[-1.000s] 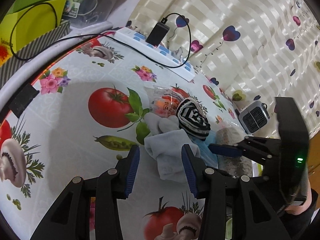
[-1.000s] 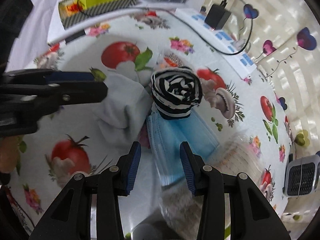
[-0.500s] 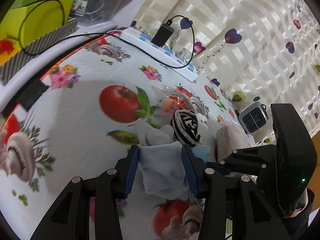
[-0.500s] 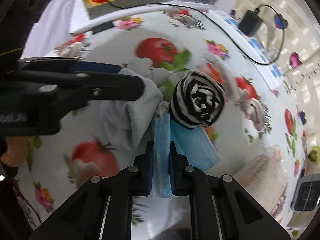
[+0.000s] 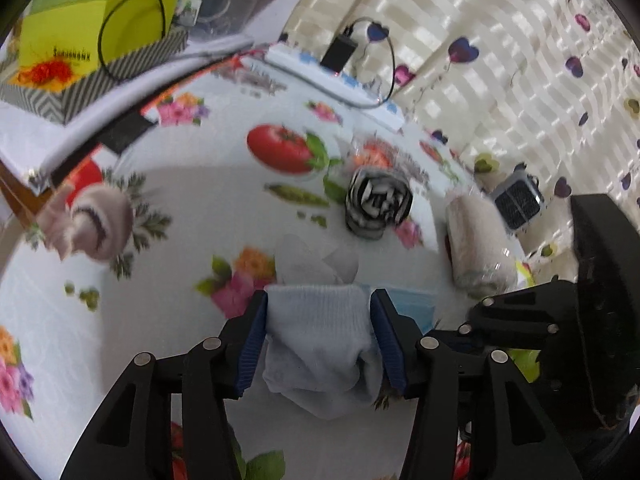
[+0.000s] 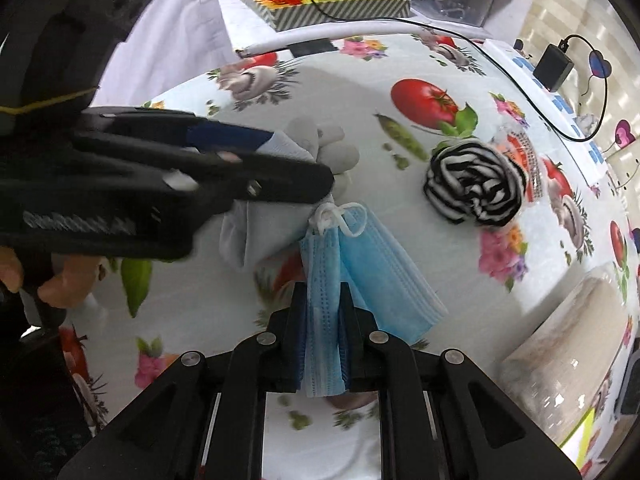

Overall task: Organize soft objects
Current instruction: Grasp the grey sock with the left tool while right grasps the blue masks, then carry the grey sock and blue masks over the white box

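A light grey work glove [image 5: 320,332] fills the gap between the blue pads of my left gripper [image 5: 318,300]. The pads press on both its sides while the jaws are opening. My right gripper [image 6: 322,300] is shut on a folded stack of blue face masks [image 6: 384,272], whose white ear loops touch the glove [image 6: 260,232]. In the right wrist view the left gripper [image 6: 300,160] reaches in from the left over the glove. A rolled black-and-white striped cloth [image 5: 378,200] lies apart on the table farther back. A rolled beige towel in clear wrap [image 5: 478,248] lies to its right.
The round table [image 5: 180,208] has a vegetable-print cover. At its far edge lie a white power strip [image 5: 340,80] with a black charger and cable. A green box on a striped tray [image 5: 96,36] stands at the back left. A small heater [image 5: 518,202] sits below the table's right side.
The right gripper has shut on the blue masks. Both grippers have drawn back from the striped roll, the left with the glove, the right with the masks.
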### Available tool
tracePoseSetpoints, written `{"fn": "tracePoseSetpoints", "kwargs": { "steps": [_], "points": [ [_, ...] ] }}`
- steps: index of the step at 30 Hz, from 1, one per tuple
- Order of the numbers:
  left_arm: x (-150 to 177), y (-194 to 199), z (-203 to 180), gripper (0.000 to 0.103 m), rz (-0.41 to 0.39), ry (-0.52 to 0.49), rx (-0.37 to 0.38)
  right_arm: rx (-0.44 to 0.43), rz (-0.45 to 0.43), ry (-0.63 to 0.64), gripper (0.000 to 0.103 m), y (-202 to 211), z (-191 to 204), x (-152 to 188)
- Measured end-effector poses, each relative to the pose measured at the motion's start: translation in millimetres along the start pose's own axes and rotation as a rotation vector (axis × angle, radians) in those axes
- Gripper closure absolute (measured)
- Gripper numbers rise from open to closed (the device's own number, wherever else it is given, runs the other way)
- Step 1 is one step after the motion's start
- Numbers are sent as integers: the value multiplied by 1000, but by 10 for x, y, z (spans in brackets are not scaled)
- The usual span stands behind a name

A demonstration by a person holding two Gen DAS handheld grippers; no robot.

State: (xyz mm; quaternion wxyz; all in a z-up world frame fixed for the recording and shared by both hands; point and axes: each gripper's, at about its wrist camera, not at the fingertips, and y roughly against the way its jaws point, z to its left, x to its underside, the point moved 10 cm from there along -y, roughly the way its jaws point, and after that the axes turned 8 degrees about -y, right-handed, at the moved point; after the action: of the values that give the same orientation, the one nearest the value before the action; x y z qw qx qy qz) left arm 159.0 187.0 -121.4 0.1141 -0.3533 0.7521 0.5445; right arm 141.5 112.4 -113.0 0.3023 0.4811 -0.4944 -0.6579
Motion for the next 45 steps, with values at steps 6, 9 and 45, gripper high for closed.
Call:
{"fn": "tracePoseSetpoints", "kwargs": {
  "steps": [6, 9, 45],
  "points": [
    [102, 81, 12, 63, -27, 8, 8, 2, -18, -46, 89, -11, 31, 56],
    [122, 169, 9, 69, -49, -5, -11, 7, -31, -66, 89, -4, 8, 49],
    [156, 1413, -1066, 71, -310, -278, -177, 53, -565, -318, 89, 1647, 265, 401]
  ]
}}
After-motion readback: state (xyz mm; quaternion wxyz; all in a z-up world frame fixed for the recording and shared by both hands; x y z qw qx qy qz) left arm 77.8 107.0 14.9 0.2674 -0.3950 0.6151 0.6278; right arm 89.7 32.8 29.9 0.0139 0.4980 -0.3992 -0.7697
